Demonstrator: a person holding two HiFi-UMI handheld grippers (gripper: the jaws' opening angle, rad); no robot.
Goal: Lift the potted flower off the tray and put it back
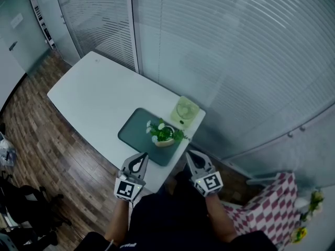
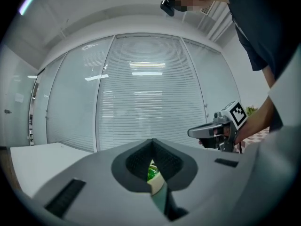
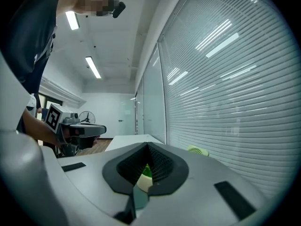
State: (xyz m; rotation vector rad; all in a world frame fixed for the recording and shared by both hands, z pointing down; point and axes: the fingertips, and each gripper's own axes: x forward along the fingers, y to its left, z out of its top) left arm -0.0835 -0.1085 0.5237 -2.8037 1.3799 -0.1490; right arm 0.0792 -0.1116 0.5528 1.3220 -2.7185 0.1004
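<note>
Pressed together with nothing between them, the jaws of the left gripper [image 1: 140, 158] meet at their tips, and so do those of the right gripper [image 1: 191, 156]. The 2 grippers hang near the near edge of the dark green tray [image 1: 131, 129], 1 toward each side, neither touching the plant. The potted flower [image 1: 164, 134] stands upright on the tray, toward its right end. A pale green fan [image 1: 184, 111] sits just beyond the tray on the white table [image 1: 94, 95].
</note>
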